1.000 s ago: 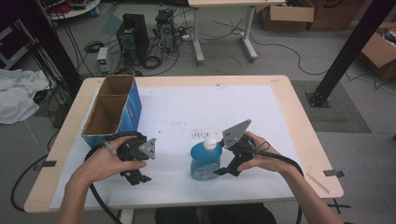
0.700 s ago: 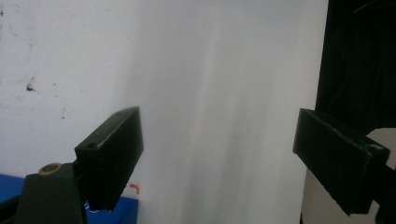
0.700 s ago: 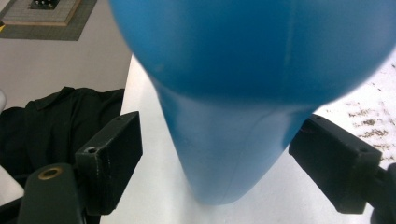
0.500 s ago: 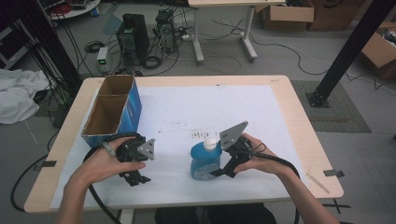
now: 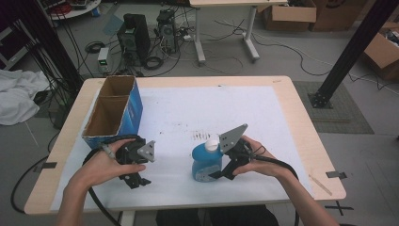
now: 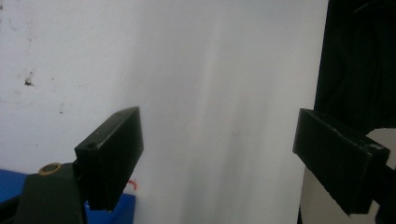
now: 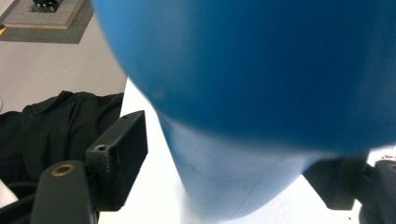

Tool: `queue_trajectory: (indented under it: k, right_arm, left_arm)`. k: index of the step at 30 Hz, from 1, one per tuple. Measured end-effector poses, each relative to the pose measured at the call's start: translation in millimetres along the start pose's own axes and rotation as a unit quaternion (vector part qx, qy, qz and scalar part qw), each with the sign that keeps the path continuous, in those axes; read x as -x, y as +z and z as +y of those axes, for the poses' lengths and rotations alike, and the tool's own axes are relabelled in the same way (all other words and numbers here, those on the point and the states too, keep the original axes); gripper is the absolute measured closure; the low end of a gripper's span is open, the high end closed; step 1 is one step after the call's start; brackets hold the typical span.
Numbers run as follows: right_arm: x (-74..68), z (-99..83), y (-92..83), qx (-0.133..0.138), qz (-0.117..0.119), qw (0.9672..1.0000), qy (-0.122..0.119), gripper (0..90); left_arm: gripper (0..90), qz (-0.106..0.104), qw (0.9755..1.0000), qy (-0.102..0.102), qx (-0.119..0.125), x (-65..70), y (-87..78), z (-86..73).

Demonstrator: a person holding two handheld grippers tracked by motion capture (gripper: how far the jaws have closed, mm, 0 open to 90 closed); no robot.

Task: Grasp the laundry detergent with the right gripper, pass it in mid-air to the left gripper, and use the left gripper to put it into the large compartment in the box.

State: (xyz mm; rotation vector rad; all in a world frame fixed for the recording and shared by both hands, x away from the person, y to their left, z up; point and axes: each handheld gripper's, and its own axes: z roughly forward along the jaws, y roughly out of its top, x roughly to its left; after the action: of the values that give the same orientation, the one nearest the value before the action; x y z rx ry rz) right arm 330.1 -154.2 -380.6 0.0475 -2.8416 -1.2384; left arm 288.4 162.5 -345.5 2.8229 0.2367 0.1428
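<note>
Blue plastic bottle with a white cap stands upright on the white-topped counter, long axis vertical, cap uppermost; its label is too small to read. Right hand-held gripper straddles the bottle's base, jaws spread, contact uncertain. Left hand-held gripper, well apart, gapes over bare counter beside an open blue cardboard box.

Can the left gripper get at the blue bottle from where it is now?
Probably yes: the left gripper is open with bare white table between it and the blue bottle, though the right gripper already straddles the bottle's far side.
</note>
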Motion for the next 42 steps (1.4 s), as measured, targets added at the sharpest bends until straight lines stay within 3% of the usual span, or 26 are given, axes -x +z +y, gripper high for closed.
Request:
queue_trajectory:
  k: [42]
  right_arm:
    - [-0.9, -2.1, 5.2, 0.015, -0.011, 0.9998, 0.004, 35.5]
  left_arm:
    - [16.8, 0.003, 1.0000, -0.005, 0.004, 1.6, 2.2, -1.9]
